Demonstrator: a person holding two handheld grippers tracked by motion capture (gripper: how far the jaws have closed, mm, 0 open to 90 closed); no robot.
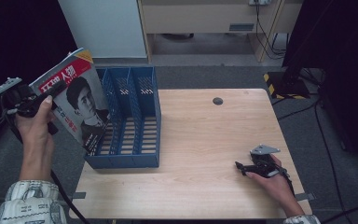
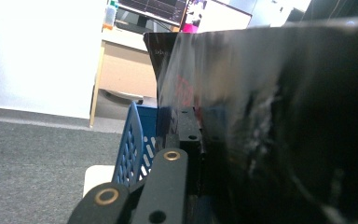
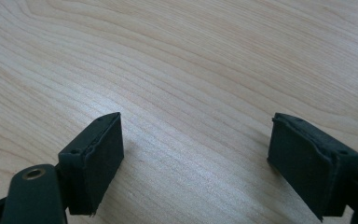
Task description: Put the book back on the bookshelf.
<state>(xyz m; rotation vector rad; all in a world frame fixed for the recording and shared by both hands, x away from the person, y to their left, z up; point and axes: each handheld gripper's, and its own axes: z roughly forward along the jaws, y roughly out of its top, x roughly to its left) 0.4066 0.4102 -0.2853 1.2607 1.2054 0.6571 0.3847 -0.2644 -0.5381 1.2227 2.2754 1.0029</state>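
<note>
Mag in my left jaws, held up beside the file rack – slotting-in step, not yet in.

My left gripper (image 1: 51, 92) is clamped tight on the magazine (image 1: 77, 100) near its upper left edge; the mag hangs tilted, cover facing up, w/ its lower corner just over the left-most slot of the blue file rack (image 1: 130, 121), which sits on the left part of the table (image 1: 205, 140). In the left gripper view the glossy cover (image 2: 261, 116) sits right against the pads, rack wall (image 2: 133, 144) below. My right gripper (image 1: 244, 167) rests low on the table near the right front, jaws wide apart w/ nothing btwn them (image 3: 196, 154). Next, I reckon: stand the mag more upright, line its bottom edge w/ one slot, lower it btwn the dividers, then let go. Right hand could steady the rack if it slides.
</note>
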